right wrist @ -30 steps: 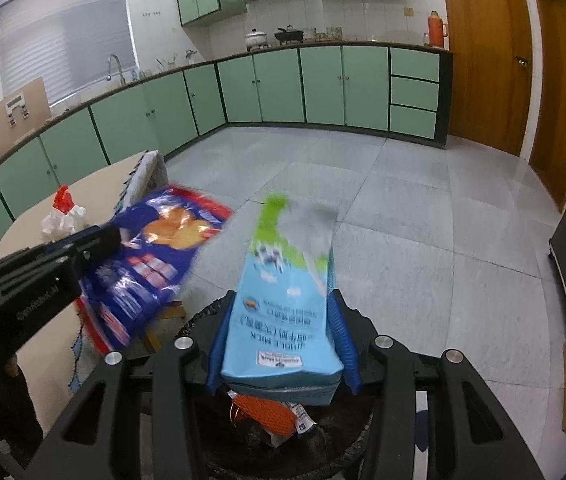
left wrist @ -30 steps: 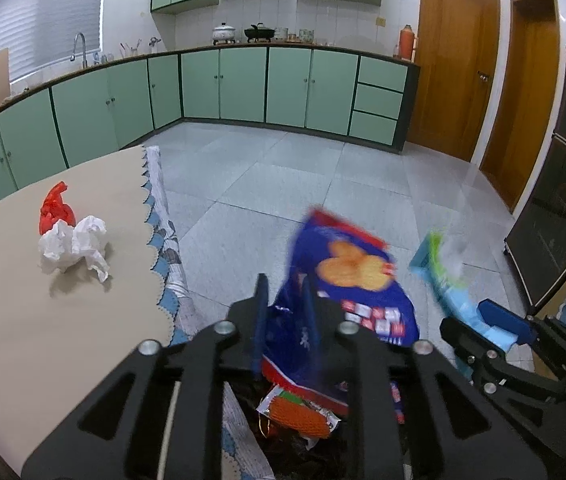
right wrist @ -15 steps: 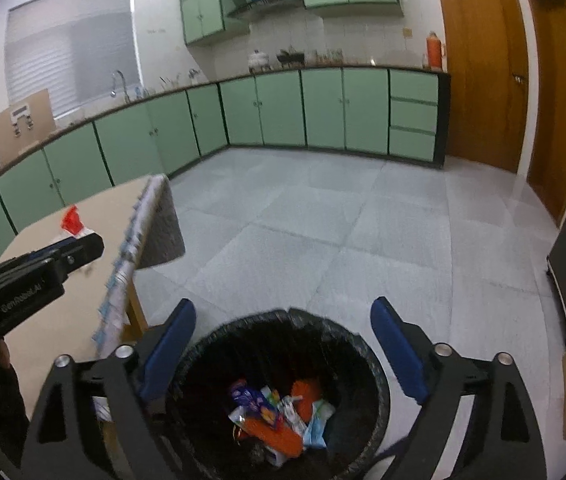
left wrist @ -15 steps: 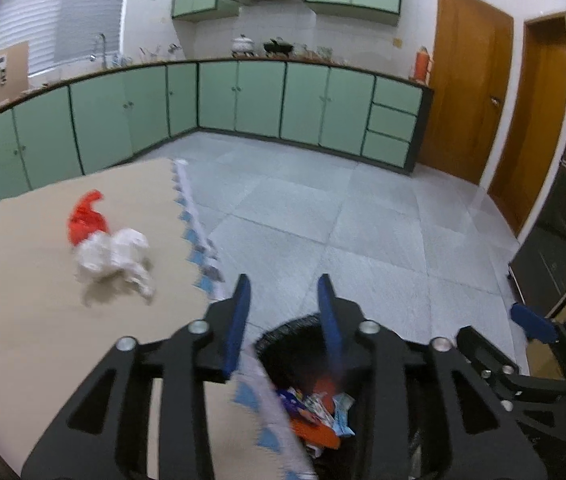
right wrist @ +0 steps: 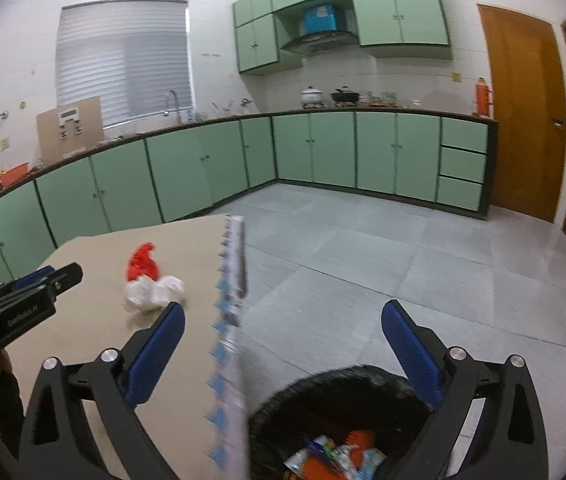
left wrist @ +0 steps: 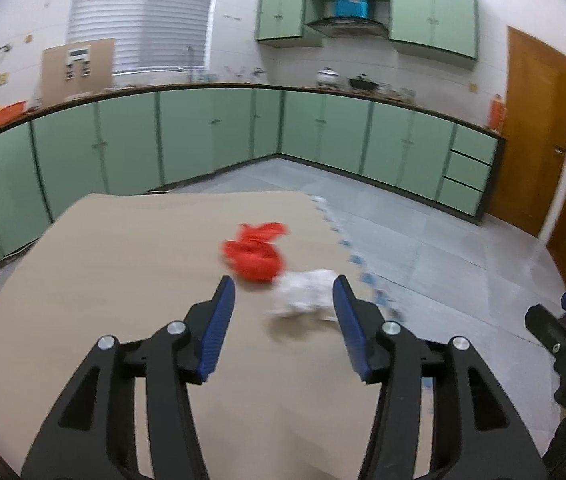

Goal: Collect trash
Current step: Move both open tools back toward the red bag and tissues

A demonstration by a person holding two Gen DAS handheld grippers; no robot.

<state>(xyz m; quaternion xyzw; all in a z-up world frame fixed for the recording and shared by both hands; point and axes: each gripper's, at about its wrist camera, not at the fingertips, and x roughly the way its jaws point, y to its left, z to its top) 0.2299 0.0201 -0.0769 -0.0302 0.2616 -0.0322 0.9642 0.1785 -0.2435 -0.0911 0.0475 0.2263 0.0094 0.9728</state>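
A crumpled red wrapper (left wrist: 255, 254) and a wad of white paper (left wrist: 303, 292) lie touching on the beige table (left wrist: 103, 280), near its right edge. My left gripper (left wrist: 283, 286) hovers over the table just short of them, its jaws opening with nothing between them. My right gripper (right wrist: 283, 310) hangs above the black bin (right wrist: 343, 392) beside the table, jaws opening wide and empty. Several wrappers lie in the bin. In the right wrist view the red wrapper (right wrist: 143, 264) and white paper (right wrist: 153, 292) sit ahead left, with the left gripper (right wrist: 35, 284) beside them.
The tablecloth's blue-and-white trimmed edge (right wrist: 231, 280) hangs between table and bin. Grey tiled floor (right wrist: 403, 260) stretches ahead to green kitchen cabinets (right wrist: 323, 152). Wooden doors (right wrist: 523, 120) stand at the right.
The blue snack bag and the milk carton left the jaws and dropped into the bin. Both grippers opened and rose. The left one swung left, over the table, towards the red and white trash.
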